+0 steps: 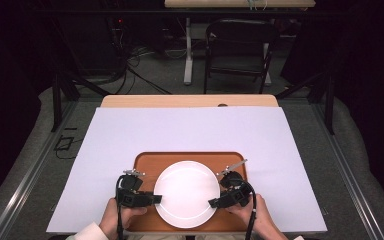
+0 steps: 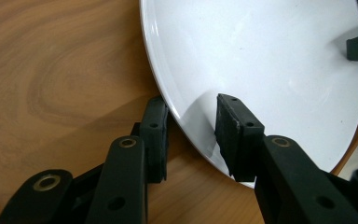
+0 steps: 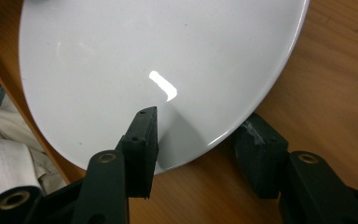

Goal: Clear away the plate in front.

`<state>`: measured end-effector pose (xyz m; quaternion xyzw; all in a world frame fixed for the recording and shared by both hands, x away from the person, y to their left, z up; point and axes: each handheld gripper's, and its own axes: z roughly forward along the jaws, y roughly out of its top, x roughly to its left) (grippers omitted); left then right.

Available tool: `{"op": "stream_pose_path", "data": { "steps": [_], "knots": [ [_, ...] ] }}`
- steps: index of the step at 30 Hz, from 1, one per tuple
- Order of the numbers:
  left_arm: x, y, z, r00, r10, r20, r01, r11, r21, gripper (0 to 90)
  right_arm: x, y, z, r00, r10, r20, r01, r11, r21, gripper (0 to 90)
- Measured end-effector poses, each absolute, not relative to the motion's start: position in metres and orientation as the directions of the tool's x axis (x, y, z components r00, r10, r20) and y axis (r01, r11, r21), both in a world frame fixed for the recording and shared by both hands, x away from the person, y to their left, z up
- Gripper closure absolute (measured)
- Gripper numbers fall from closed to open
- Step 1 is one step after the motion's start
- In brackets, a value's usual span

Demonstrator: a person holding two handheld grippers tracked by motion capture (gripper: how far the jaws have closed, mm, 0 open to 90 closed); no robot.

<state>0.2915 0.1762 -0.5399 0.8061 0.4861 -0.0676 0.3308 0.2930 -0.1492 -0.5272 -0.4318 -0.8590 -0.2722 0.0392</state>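
Between the jaws of each gripper sits the rim of a white plate, one jaw over the plate's face and one outside its edge. In the left gripper view the left gripper stands parted with clear gaps on both sides of the rim, so nothing is pinched. In the right gripper view the right gripper is likewise apart, its pads off the glazed surface. Outward from the jaws, the plate lies flat on a brown wooden tray, which rests on a white sheet covering the table.

The plate looks stiff, glossy and fairly heavy for its thin edge, probably ceramic, so it would likely be slippery under rubber pads and would chip or break if dropped. The rim at opposite sides, where the jaws already straddle it, seems the sensible hold, with both grips even so it stays level.
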Motion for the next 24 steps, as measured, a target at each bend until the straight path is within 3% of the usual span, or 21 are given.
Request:
{"op": "stream_pose_path", "data": {
  "steps": [5, 10, 11, 16, 17, 20, 24],
  "knots": [
    [0.289, 0.176, -0.539, 0.538, 0.744, -0.396, 0.813, -0.333, 0.478, 63.1, 0.293, -0.149, -0.528, -0.624, 0.730, 0.280, 0.764, 0.492, 0.417, 50.0],
    [0.287, 0.171, -0.536, 0.573, 0.739, -0.356, 0.789, -0.378, 0.485, 51.5, 0.292, -0.147, -0.527, -0.650, 0.717, 0.252, 0.740, 0.524, 0.421, 44.8],
    [0.286, 0.170, -0.533, 0.594, 0.740, -0.317, 0.769, -0.405, 0.495, 48.7, 0.291, -0.147, -0.524, -0.666, 0.706, 0.244, 0.726, 0.537, 0.429, 36.2],
    [0.285, 0.171, -0.524, 0.622, 0.737, -0.265, 0.733, -0.428, 0.530, 31.1, 0.291, -0.154, -0.515, -0.688, 0.695, 0.210, 0.693, 0.541, 0.477, 24.0],
    [0.285, 0.173, -0.518, 0.635, 0.731, -0.249, 0.715, -0.433, 0.549, 29.3, 0.290, -0.157, -0.511, -0.694, 0.696, 0.188, 0.678, 0.542, 0.497, 17.6],
    [0.285, 0.178, -0.509, 0.655, 0.723, -0.220, 0.679, -0.436, 0.590, 20.6, 0.290, -0.163, -0.504, -0.700, 0.694, 0.169, 0.657, 0.534, 0.532, 13.5],
    [0.287, 0.187, -0.498, 0.671, 0.717, -0.189, 0.646, -0.440, 0.624, 15.6, 0.289, -0.170, -0.497, -0.715, 0.685, 0.141, 0.625, 0.536, 0.567, 6.4]
  ]
}}
